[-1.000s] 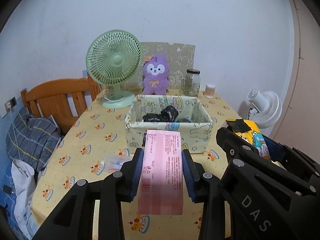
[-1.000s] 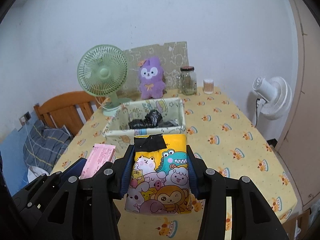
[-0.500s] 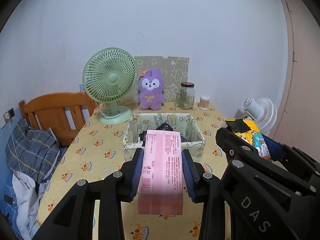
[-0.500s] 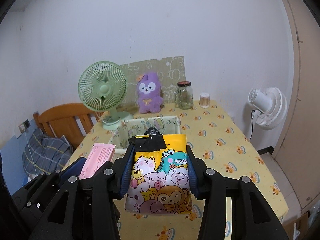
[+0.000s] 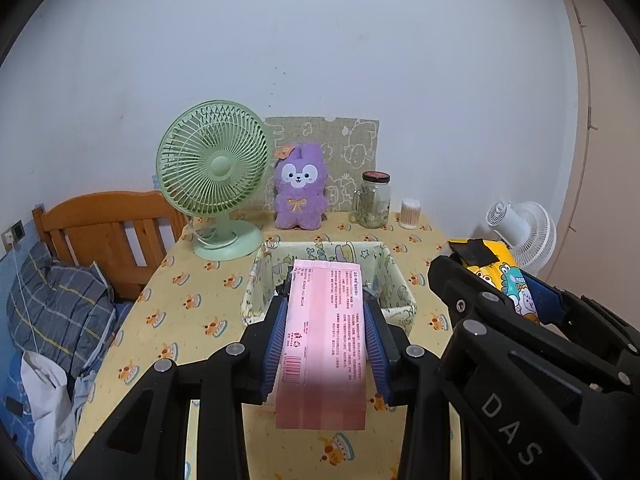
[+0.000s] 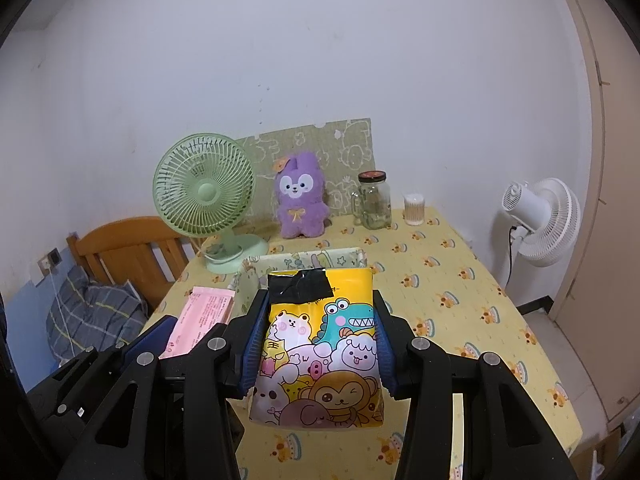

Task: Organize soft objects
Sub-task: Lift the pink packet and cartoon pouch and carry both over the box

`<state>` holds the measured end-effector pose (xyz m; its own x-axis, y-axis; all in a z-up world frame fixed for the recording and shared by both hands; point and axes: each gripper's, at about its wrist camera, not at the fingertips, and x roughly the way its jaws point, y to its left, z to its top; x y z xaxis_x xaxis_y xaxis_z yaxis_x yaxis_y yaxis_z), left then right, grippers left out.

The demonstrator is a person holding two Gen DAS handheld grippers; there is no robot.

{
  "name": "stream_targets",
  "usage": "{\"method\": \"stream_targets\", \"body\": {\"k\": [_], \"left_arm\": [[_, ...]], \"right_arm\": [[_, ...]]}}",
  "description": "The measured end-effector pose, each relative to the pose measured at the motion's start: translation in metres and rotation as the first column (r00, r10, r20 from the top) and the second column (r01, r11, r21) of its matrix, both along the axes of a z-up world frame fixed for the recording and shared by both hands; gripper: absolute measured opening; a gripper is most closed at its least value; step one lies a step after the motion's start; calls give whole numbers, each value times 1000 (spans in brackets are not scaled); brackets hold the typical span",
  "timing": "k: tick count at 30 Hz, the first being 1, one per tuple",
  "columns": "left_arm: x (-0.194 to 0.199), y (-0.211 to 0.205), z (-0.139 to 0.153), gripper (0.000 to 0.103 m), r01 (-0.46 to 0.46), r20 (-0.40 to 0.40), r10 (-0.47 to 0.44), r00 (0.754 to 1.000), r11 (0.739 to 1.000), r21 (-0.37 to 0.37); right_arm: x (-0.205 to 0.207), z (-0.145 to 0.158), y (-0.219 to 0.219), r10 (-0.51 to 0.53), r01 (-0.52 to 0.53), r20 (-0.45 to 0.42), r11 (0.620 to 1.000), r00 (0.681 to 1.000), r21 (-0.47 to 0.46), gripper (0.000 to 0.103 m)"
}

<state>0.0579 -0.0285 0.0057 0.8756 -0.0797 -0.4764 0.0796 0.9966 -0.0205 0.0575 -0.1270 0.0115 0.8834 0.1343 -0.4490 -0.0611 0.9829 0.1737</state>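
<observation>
My left gripper is shut on a pink tissue pack and holds it above the table, short of the fabric storage box. My right gripper is shut on a yellow cartoon-animal tissue pack, level with the left one. That yellow pack also shows in the left wrist view, and the pink pack in the right wrist view. The box stands mid-table, its contents mostly hidden behind the packs. A purple plush bunny sits at the back.
A green desk fan, a glass jar and a cotton-swab tub stand along the table's back edge. A wooden chair with clothes is at the left. A white floor fan stands at the right.
Both grippers have risen and pulled back from the box with their packs still held. The box and table look smaller and lower in both views.
</observation>
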Motion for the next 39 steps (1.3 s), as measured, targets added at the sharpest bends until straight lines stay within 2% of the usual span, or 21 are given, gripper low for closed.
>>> {"method": "stream_targets", "body": {"k": [16, 39], "left_arm": [[40, 4, 5, 39, -12, 10, 12, 1000, 1000, 11], [104, 6, -12, 39, -19, -26, 20, 999, 1000, 19]], "right_arm": [[41, 7, 4, -6, 7, 5, 1000, 1000, -18, 50], [111, -10, 9, -8, 7, -29, 999, 1000, -45, 50]]}}
